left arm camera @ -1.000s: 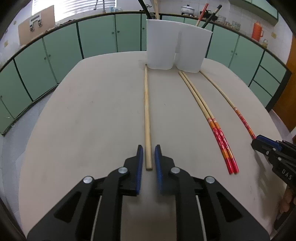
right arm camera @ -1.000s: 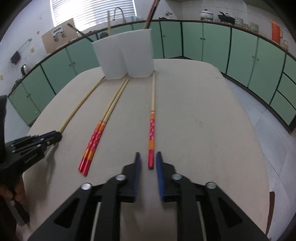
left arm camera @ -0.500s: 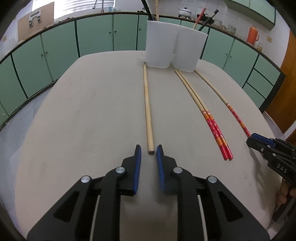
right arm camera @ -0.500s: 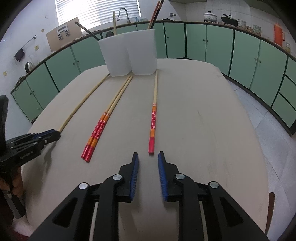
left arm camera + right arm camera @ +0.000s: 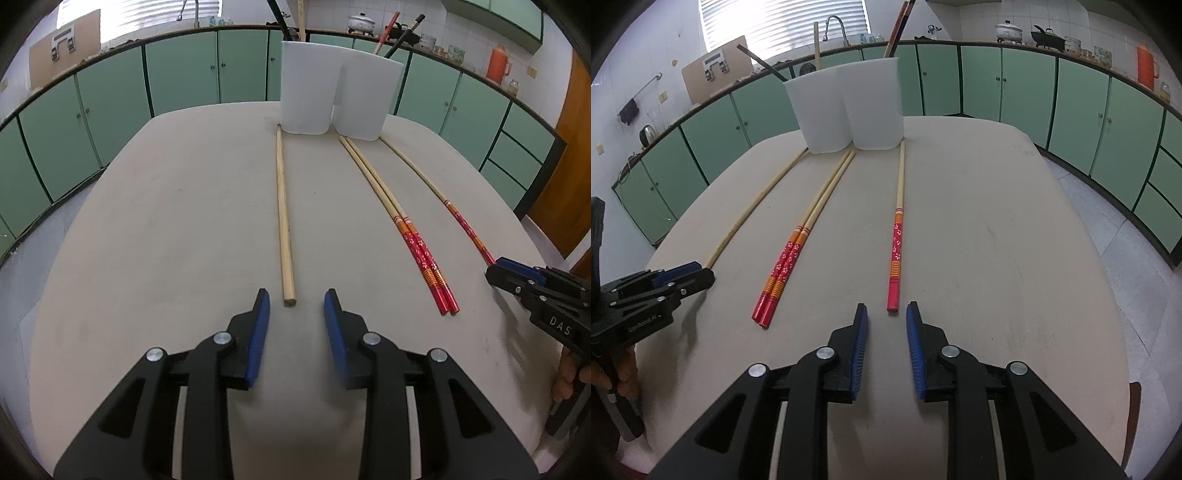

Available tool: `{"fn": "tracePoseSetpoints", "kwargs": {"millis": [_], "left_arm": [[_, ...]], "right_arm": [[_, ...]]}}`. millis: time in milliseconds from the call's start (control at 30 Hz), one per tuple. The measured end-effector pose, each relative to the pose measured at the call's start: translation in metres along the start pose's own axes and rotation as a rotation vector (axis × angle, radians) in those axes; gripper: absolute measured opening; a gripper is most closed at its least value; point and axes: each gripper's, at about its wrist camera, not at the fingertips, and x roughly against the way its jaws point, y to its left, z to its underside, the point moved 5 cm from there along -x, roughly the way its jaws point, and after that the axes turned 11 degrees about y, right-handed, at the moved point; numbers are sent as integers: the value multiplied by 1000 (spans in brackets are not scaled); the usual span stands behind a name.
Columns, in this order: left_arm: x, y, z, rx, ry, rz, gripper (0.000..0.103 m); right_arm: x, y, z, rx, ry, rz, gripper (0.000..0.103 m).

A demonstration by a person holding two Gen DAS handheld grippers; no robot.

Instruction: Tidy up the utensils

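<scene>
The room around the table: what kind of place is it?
Most likely a home kitchen: green cabinets line the walls, a faucet stands by the window, and pots sit on the counter.

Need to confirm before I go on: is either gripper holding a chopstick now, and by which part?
Neither. The left gripper, jaws just opening, sits short of the plain chopstick; the right gripper stands open by the single red-ended chopstick.
</scene>
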Motion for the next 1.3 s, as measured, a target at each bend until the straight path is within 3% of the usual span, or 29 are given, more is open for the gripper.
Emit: {"fn": "tracePoseSetpoints", "kwargs": {"millis": [267, 400, 567, 833, 1100, 1300], "left_arm": [[-3, -4, -6, -5, 13, -24, 29], [-5, -7, -8, -4, 15, -44, 18], [-7, -8, -9, 0, 13, -55, 7], [9, -5, -3, -6, 1, -86, 6], [72, -6, -18, -38, -157, -117, 6], [135, -10, -51, -39, -342, -87, 6]], "right_arm": [[-2, -2, -5, -13, 5, -5, 22], [-3, -1, -5, -11, 6, 5, 22], [-4, -1, -6, -12, 7, 17, 7], [13, 3, -4, 31, -35, 59, 6], [72, 7, -26, 71, -149, 46, 6], [121, 11, -59, 97, -252, 16, 6]]}}
